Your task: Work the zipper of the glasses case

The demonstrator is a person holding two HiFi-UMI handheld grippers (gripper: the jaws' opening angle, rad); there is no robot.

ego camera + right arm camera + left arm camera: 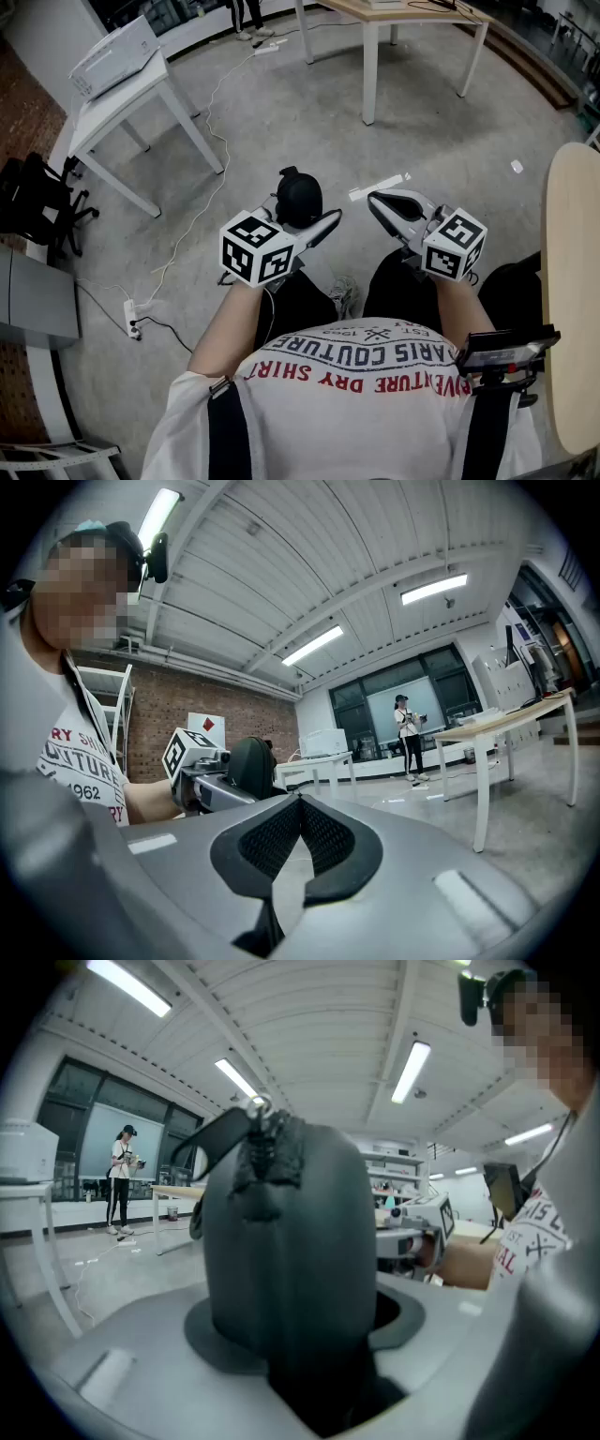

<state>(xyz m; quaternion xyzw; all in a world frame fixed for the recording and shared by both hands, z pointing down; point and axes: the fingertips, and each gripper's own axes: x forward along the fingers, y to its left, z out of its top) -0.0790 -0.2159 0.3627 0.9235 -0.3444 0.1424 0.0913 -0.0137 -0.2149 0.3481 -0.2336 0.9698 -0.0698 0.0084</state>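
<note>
The black glasses case (pixel 298 197) is grasped in the left tongs (pixel 311 219) and is held in the air over the floor (pixel 281 112), in front of the seated person's knees. In the left gripper view the case fills the gap between the jaws, with its far end up. A zipper (pixel 269 1152) is seen running over that end, with a metal ring pull (pixel 259 1104) at the top and a dark strap (pixel 214 1138) hanging off to one side. The right tongs (pixel 380 206) are held just beside the case, apart from it. Their jaws are clenched together with nothing between them. On the person's white shirt (pixel 366 394) the words "COUTURE" in black, "DRY SHIRT" in red and the figure "1962" can be read, upside down in the head view. A white tabletop (pixel 131 98) carrying a printer (pixel 114 54) is seen further off at the left
</note>
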